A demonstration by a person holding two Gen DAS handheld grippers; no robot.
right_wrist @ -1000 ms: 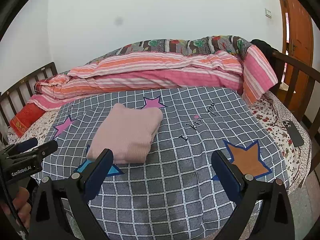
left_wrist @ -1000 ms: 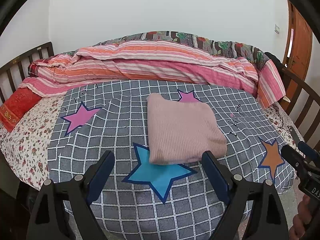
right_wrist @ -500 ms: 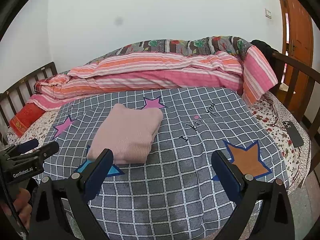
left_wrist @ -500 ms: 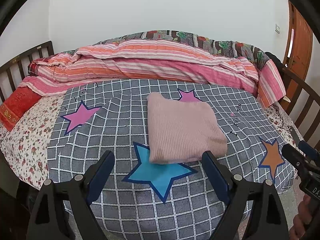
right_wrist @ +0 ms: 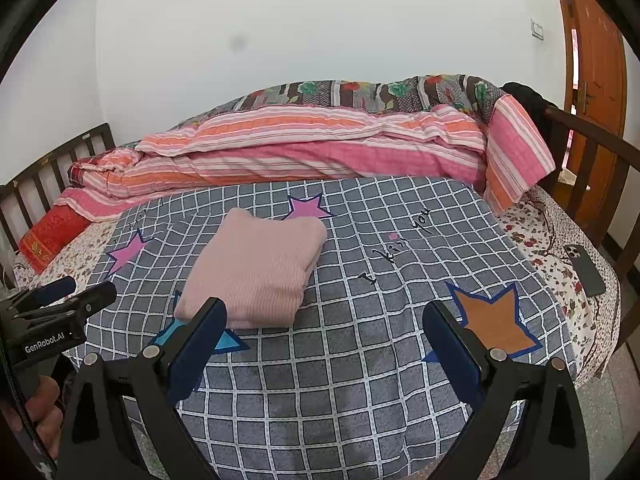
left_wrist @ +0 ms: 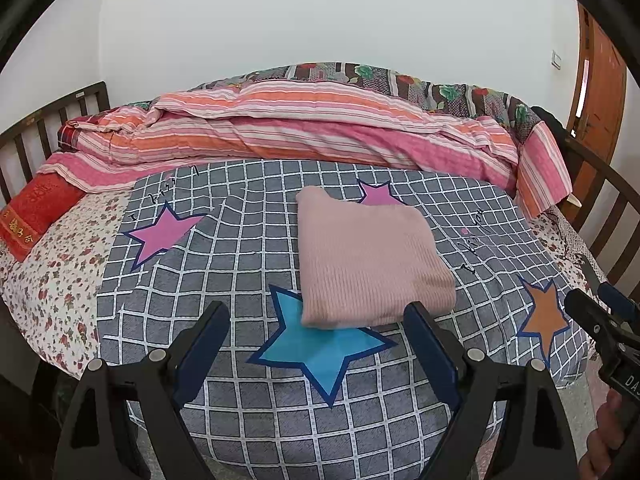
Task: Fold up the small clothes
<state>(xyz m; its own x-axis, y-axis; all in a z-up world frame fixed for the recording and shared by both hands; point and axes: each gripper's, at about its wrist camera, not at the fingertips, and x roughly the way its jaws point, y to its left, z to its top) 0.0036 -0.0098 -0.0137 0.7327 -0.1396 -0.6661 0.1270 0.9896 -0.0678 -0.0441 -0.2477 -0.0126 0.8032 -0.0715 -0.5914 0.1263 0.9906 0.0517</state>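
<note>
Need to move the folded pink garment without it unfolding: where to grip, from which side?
Probably the thick near edge of the pink garment, lying over the blue star. Come in low from the near side with the open left hand-held gripper: stacked layers there pinch together.

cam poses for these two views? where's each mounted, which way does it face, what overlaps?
Left wrist: on the left claw, angled down over the bed's near edge at the folded pink garment; its two open fingers show, the right claw at the right edge.
Right wrist: on the right claw, further right, facing the same way; open fingers show, the left claw at the left edge.
Shared: garment, checked blanket, striped quilt.
</note>
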